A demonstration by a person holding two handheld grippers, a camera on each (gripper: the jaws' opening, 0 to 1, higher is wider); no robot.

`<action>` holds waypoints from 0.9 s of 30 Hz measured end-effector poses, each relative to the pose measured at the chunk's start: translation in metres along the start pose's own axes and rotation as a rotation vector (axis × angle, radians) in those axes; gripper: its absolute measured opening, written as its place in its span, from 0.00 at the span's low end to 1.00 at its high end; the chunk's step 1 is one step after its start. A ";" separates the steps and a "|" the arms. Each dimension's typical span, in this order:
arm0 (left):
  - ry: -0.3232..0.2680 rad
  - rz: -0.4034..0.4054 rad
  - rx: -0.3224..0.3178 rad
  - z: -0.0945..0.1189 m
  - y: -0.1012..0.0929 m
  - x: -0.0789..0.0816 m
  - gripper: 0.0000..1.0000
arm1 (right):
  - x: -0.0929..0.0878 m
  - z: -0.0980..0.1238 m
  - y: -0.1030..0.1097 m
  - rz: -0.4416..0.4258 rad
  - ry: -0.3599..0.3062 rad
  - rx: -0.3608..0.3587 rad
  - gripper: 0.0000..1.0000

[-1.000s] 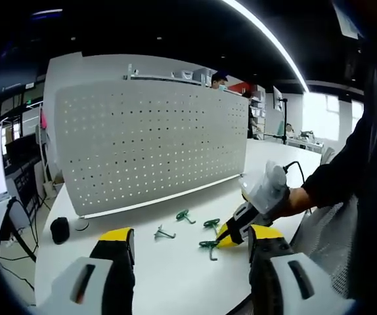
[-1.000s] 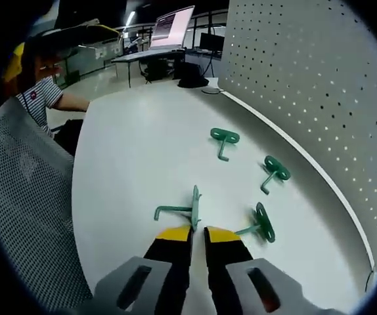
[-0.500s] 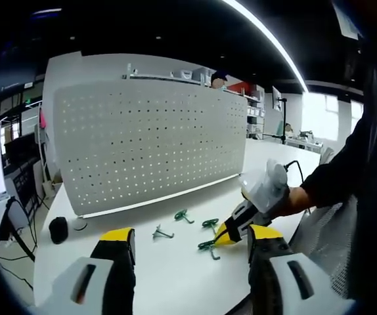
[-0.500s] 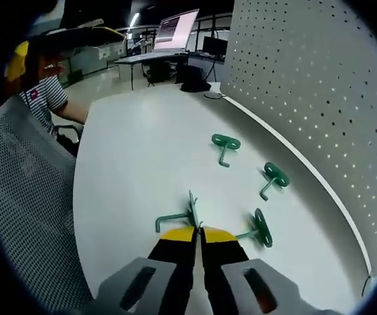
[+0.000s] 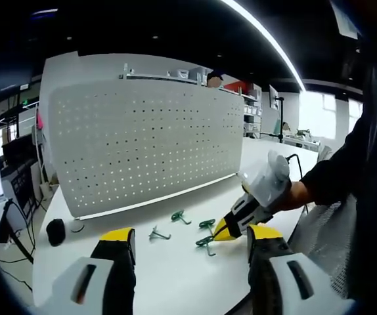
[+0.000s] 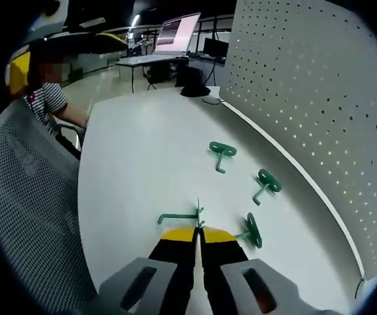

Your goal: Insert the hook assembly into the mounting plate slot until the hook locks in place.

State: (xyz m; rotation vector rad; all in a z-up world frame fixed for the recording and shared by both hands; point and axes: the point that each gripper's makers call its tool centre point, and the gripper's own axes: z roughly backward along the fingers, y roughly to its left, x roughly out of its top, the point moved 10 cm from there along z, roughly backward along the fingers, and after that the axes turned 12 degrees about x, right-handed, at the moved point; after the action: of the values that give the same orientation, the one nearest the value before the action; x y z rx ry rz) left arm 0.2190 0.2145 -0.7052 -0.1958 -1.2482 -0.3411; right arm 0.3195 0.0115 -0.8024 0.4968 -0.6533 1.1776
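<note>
Early stage: right gripper (image 6: 197, 237) clenched on one green hook (image 6: 183, 216), nothing yet in pegboard (image 5: 149, 144) at twelve o'clock; left gripper (image 5: 192, 252) released, idle.

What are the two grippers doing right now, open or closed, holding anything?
Left gripper: jaws wide open, holding nothing.
Right gripper: jaws shut on a green hook, gripping its flat plate above the white table.

The plate of the held green hook (image 6: 190, 216) is hidden between the yellow tips of the right gripper (image 6: 198, 234); the pegboard (image 6: 320, 111) runs off the right gripper view's edge, and its far holes (image 5: 142, 151) are too small to resolve
</note>
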 end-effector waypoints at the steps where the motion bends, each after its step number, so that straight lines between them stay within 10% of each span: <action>1: 0.001 0.000 0.000 0.000 0.000 0.000 0.71 | 0.000 0.000 0.000 0.000 0.000 -0.002 0.00; 27: -0.007 -0.003 -0.008 0.000 -0.004 0.001 0.70 | 0.016 0.011 -0.001 -0.023 -0.040 -0.007 0.00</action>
State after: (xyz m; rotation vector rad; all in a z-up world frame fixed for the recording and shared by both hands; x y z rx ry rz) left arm 0.2178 0.2104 -0.7041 -0.2020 -1.2540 -0.3477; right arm 0.3225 0.0146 -0.7831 0.5223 -0.6843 1.1455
